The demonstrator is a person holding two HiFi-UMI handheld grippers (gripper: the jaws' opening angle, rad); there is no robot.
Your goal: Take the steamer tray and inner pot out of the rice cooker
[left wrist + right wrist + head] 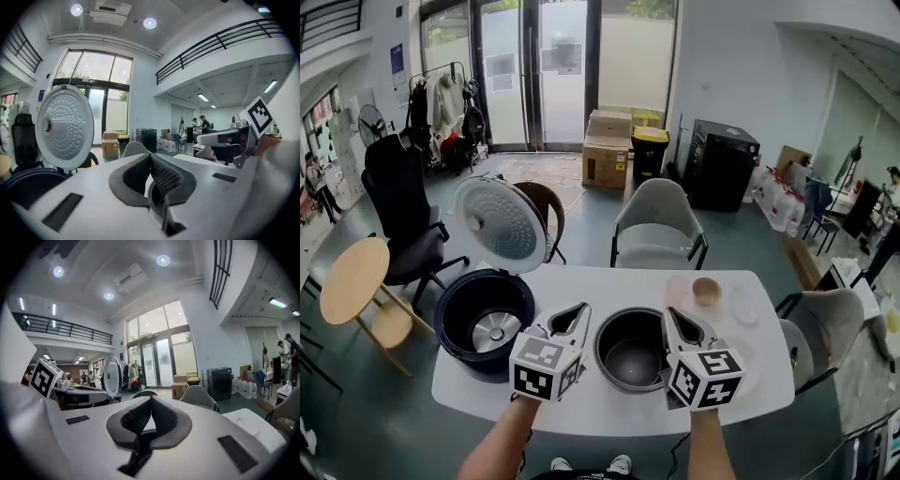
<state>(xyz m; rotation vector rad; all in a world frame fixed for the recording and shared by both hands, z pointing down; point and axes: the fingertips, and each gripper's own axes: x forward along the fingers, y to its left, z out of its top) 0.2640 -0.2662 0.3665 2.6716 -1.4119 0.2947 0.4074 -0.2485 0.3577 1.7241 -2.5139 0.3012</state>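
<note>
Left gripper [580, 308], right gripper [668, 315] pressed together, empty; only head view shows heating plate [495, 330].

Bench [581, 281] at centre frame. Rice cooker [483, 319] on bench's left end, lid [500, 223] standing up behind it. Inner pot [630, 349] on bench at centre, right of cooker. Left tongs [582, 308] between cooker and pot. Right tongs [668, 312] just right of pot. Small bowl [707, 290] on bench, right rear. Chair [656, 225] behind bench. Round side table [353, 281] at left edge.
</note>
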